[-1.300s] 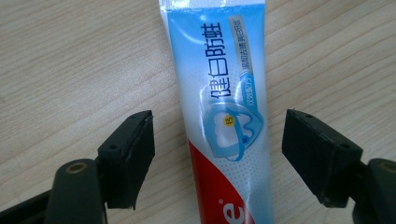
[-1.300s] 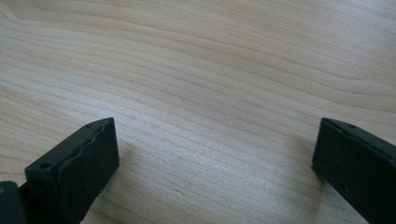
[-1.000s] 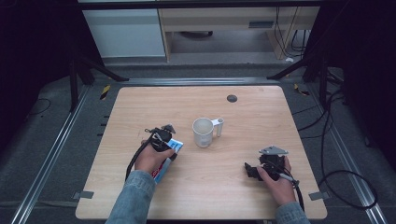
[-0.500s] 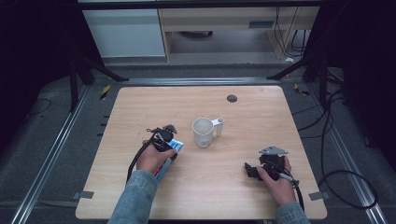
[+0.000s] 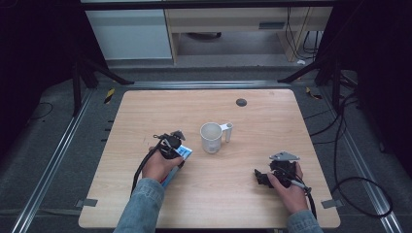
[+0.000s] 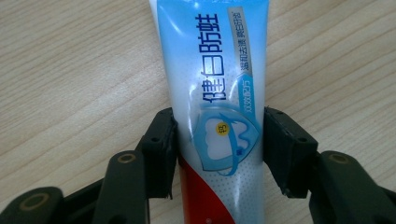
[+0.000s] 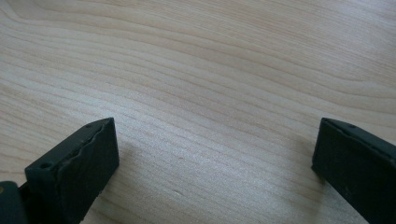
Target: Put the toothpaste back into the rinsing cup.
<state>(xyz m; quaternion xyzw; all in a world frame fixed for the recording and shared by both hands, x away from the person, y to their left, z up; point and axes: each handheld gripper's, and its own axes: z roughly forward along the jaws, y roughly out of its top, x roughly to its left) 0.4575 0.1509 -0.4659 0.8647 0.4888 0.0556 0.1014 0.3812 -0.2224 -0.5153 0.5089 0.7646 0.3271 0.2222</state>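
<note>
- Two grippers at work over one wooden bench [image 5: 272,111]; largest item first.
- Bench: bare light wood; small dark disc [image 5: 241,102] near far edge, well apart from everything else.
- Mug [image 5: 211,138]: white, upright, open mouth up, about mid-bench, handle toward right edge. Rigid and probably breakable; keep clear when moving nearby.
- Toothpaste tube [image 6: 217,88]: blue-and-white laminate, red toward near end, lying flat just left of mug, toward near left corner. Likely light, soft-walled, glossy, hence slippery and prone to denting; excess squeeze could push paste toward cap.
- Recommended hold: across the width at mid-body, as now; avoid the flat crimped end, which would fold.
- Left gripper [image 6: 217,149]: jaws narrowed onto tube, one pad on each long edge, both touching; tube apparently resting on wood.
- Right gripper [image 7: 215,154]: jaws spread wide, nothing between them, low over bare wood near near right corner, well apart from mug and tube.
</note>
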